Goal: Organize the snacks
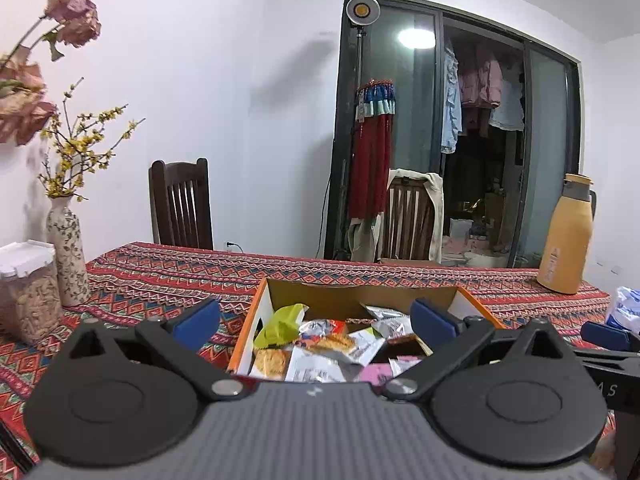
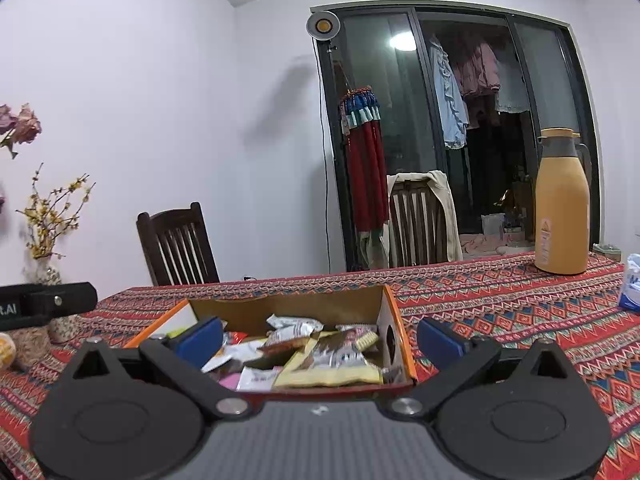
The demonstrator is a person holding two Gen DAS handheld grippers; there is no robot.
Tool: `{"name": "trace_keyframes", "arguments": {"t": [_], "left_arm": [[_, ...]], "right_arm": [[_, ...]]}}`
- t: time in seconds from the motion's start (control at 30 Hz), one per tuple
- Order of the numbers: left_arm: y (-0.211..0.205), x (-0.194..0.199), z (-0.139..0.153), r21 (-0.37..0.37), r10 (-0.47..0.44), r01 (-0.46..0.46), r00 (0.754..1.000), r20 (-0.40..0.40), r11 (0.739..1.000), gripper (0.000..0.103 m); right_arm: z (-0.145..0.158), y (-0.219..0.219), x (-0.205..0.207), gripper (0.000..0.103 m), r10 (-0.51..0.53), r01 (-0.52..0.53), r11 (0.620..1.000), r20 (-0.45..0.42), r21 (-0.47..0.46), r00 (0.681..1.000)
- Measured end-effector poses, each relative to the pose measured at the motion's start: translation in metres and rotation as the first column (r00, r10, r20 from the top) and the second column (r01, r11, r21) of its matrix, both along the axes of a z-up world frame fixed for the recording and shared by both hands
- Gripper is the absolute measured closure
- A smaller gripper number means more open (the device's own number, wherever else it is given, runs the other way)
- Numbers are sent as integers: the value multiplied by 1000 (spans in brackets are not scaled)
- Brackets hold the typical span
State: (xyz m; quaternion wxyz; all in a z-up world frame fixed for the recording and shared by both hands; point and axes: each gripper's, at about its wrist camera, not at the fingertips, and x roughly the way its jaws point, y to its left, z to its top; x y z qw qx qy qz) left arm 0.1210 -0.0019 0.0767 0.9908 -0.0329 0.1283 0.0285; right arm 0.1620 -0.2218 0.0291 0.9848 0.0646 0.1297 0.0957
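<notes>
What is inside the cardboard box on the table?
The cardboard box holds loose snack packets: a green one, silver ones and a yellow one. Lower layers are covered.

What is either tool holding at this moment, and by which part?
Nothing is held. The left tool and the right tool are both open and empty above the snack box; the packets lie loose inside it.

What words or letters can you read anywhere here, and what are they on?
"t.AI": on the black left tool, at the right view's left edge.
"AS": on the black right tool, at the left view's right edge.
Orange flask: label too small to read.
Snack packets in the box: print too blurred.
Blue-and-white pack: blurred.
</notes>
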Motion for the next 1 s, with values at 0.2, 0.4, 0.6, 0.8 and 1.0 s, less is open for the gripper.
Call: {"name": "trace_keyframes", "arguments": {"t": [0.2,0.4,0.6,0.8,1.0], "left_arm": [[3,-33,-5,13,-8,8,1000,-14,1000,0],[6,-64,-17,16,-8,9,999,-38,1000,0],[12,-91,-27,13,-7,8,998,-67,1000,0],[14,-116,-38,26,-12,14,996,-90,1000,0],[16,-132,-48,31,-19,22,994,-112,999,0]], "right_arm": [[-1,-3,-37,0,4,-4,1000,-12,-2,1000],[-6,-8,-72,0,5,-5,1000,-27,-1,1000],[-9,-9,-104,0,6,-6,1000,-34,-5,999],[-13,-11,-130,0,12,-12,1000,-46,-4,999],[-19,-11,-147,0,8,-9,1000,-67,-17,998]]}}
